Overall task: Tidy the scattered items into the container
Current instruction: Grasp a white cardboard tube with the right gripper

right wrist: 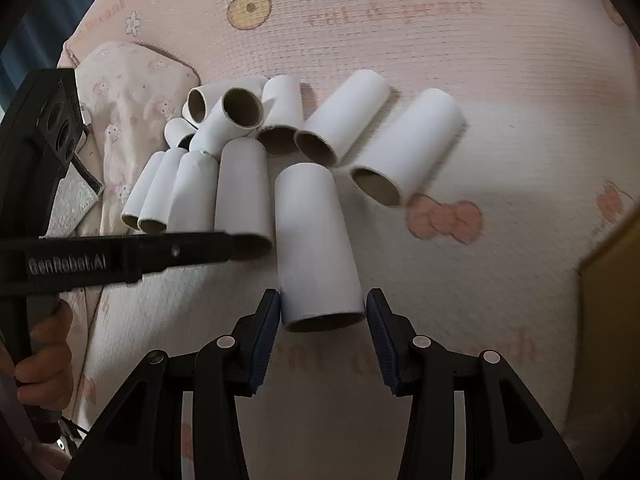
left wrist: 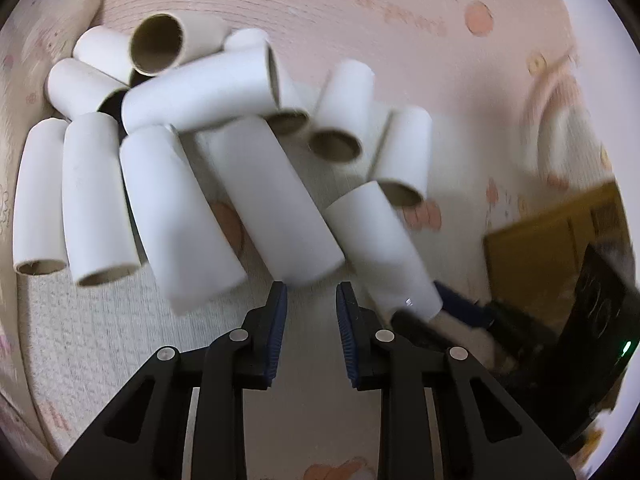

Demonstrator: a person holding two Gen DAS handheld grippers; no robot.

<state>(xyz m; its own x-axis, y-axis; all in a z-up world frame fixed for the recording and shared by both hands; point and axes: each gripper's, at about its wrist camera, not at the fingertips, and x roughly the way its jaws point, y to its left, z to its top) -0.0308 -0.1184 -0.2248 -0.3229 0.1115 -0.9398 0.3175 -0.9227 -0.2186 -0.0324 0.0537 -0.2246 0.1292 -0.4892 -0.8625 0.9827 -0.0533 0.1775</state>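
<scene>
In the left wrist view, the left tool (left wrist: 312, 296) points steeply down at the near edge of the pile of white cardboard tubes (left wrist: 200, 92) lying on a pink woven mat with cartoon prints (left wrist: 400, 20). Its jaws stand partly apart with only mat showing between the pads, so it holds nothing; the nearest tube ends just past its tips. At the right edge of the pile, the right tool (left wrist: 424, 306) has its fingers either side of the end of one long white cardboard tube (left wrist: 376, 236). Right of the pile sits a yellow-brown box (left wrist: 548, 240), cut off by the frame; we cannot tell whether it is the container.

In the right wrist view, the right tool's pads press both sides of that tube's open near end, at the front of the pile. A person's hand (right wrist: 44, 344) carries the left tool in from the left of the pile, and its finger hides one tube's mouth. A pink printed cloth (right wrist: 132, 92) lies behind and left of the pile.

We judge the risks thus: a thin hollow tube may crush or pivot out, being pinched only at its end. The two tools work close together and could knock each other or roll neighbouring tubes away. Both views are motion-blurred, so exact contacts are uncertain.
</scene>
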